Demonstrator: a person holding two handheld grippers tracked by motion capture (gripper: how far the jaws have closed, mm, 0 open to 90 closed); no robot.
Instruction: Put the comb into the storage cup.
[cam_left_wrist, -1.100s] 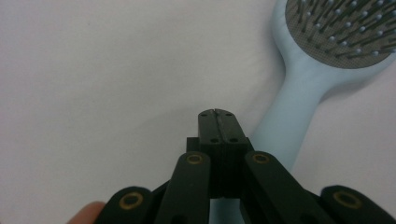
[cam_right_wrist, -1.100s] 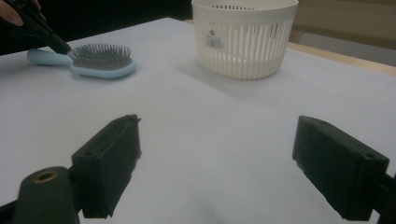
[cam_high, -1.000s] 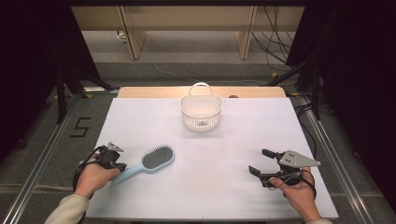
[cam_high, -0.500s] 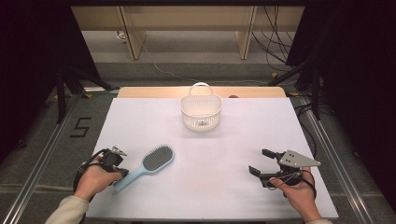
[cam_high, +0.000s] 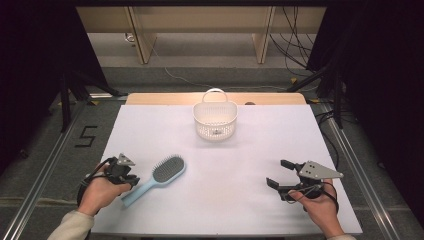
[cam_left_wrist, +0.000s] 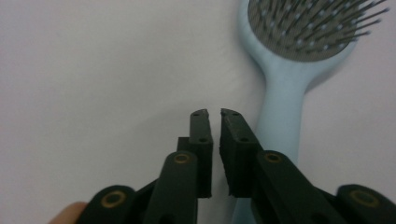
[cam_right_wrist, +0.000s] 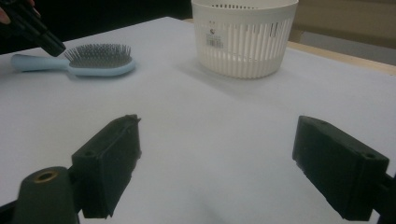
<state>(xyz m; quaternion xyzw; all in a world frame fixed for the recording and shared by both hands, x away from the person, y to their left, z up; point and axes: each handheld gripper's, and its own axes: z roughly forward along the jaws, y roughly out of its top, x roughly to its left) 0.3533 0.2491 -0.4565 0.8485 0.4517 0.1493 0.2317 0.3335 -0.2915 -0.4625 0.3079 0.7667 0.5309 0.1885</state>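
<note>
On the near-left part of the white worktop (cam_high: 240, 165) lies the hairbrush (cam_high: 154, 179), bristles up, its pale blue handle running toward my left hand and its oval head pointing toward the middle of the sheet. My left gripper (cam_high: 121, 171) sits right at the handle's near end; in the left gripper view its jaws are nearly together with only a thin slit between them, empty, and the handle (cam_left_wrist: 280, 116) passes just beside the right-hand jaw rather than between the two. My right gripper (cam_high: 284, 173) rests well apart on the near-right side, jaws spread wide with nothing between them, looking across bare worktop toward the white slotted basket (cam_high: 215, 119) at the far middle.

As I judge it, the brush will be light and stiff: hard plastic that won't flex under the jaws, but smooth enough to slip or swivel if pinched loosely. The head is the heavier end, so a hold at the very tip of the handle would let it droop or twist. I would open the left jaws, shift them sideways over the handle, and close across its narrow sides somewhat up from the end, nearer the neck where it widens toward the head. I'd avoid the bristles (cam_left_wrist: 313, 25), which give no firm purchase and would bend. Since the handle lies flat on the sheet, the jaw tips must come down close to the surface to get round it.
</note>
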